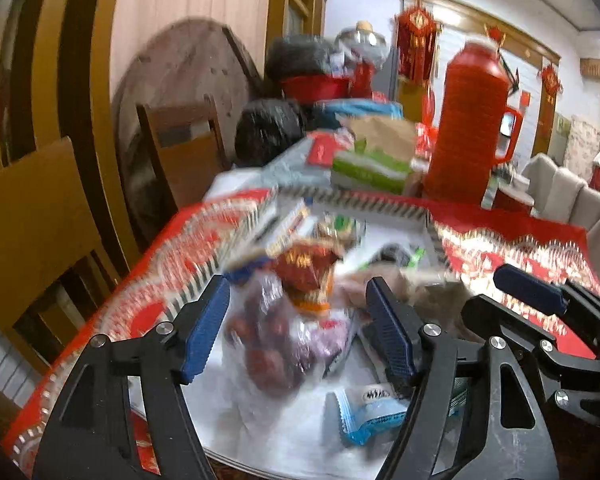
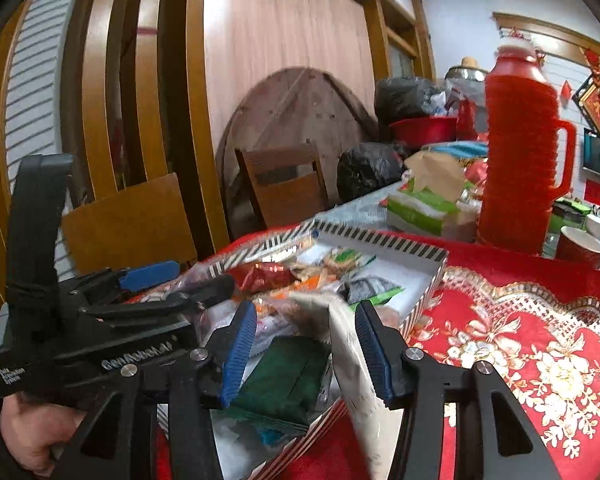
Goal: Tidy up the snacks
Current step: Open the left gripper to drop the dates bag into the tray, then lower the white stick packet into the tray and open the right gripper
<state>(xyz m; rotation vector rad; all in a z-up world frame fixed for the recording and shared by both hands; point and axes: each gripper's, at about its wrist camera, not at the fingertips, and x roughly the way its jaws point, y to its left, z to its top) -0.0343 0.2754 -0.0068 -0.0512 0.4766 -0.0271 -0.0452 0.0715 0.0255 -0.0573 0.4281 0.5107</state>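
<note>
A striped-rim white box [image 1: 380, 200] [image 2: 424, 250] on the red tablecloth holds several snack packets. In the left wrist view my left gripper [image 1: 298, 330] is open over a clear bag of dark red snacks [image 1: 268, 344], with a red packet [image 1: 304, 268] behind and a blue packet [image 1: 364, 420] below. The right gripper [image 1: 532, 288] shows at the right. In the right wrist view my right gripper [image 2: 306, 354] is open, with a white packet [image 2: 356, 368] leaning against its right finger [image 2: 374, 354] and a dark green packet [image 2: 284, 380] beneath. The left gripper [image 2: 168, 280] is at the left.
A tall red thermos [image 1: 472, 128] [image 2: 520, 148] stands behind the box, beside a green tissue pack [image 1: 372, 168] and black bags [image 1: 268, 128]. Wooden chairs [image 1: 32, 216] stand left of the table. A red mug [image 2: 580, 246] sits at the right.
</note>
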